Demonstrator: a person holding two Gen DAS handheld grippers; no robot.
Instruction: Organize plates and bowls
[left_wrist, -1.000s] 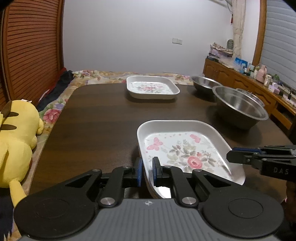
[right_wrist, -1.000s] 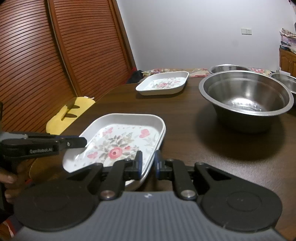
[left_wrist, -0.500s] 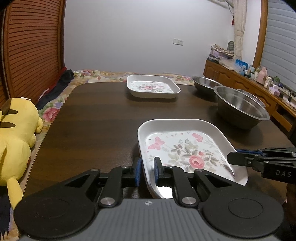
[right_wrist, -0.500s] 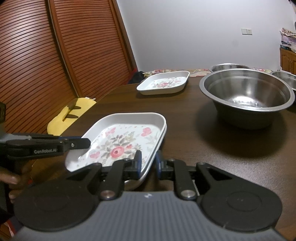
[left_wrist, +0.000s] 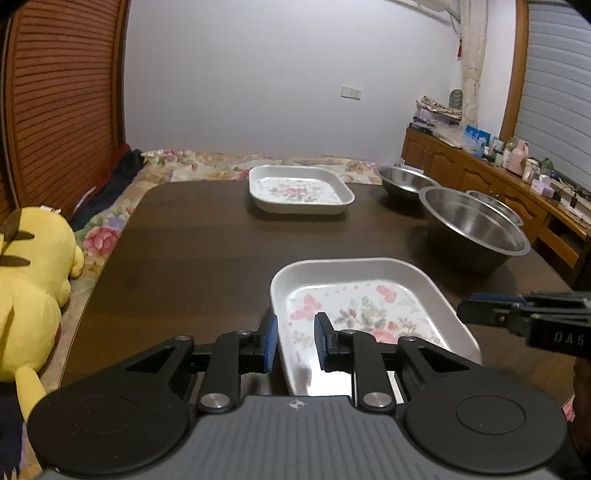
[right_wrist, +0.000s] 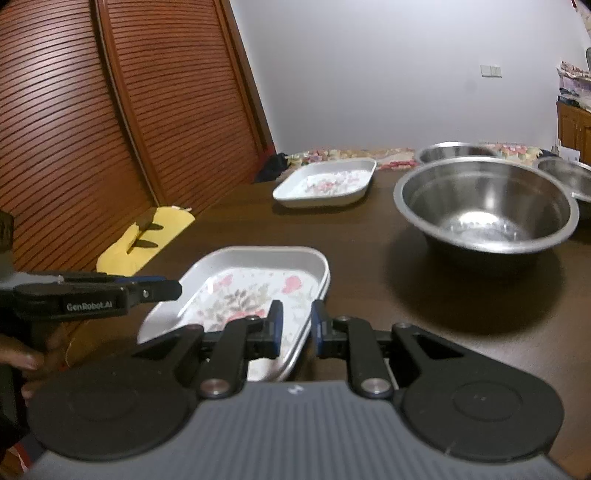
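A white floral plate (left_wrist: 369, 295) lies near the front edge of the dark table (left_wrist: 192, 258); the right wrist view shows this plate (right_wrist: 251, 288) with a double rim at its right side. My left gripper (left_wrist: 295, 339) straddles its left rim, jaws parted, with a gap at the inner pad. My right gripper (right_wrist: 297, 328) straddles the right rim, also slightly parted. A second floral plate (left_wrist: 299, 188) sits at the far end. A large steel bowl (left_wrist: 476, 229) stands at the right, with two smaller steel bowls (left_wrist: 404, 179) (left_wrist: 495, 206) behind it.
A yellow plush toy (left_wrist: 29, 280) lies off the table's left edge on a floral cover. A wooden sideboard (left_wrist: 480, 162) with clutter runs along the right wall. Slatted wooden doors (right_wrist: 110, 129) stand at the left. A hand (right_wrist: 22, 354) holds the left gripper's handle.
Both grippers' jaws have widened on the near plate's rims, the left more than the right. The plate stays low near the table's front edge.
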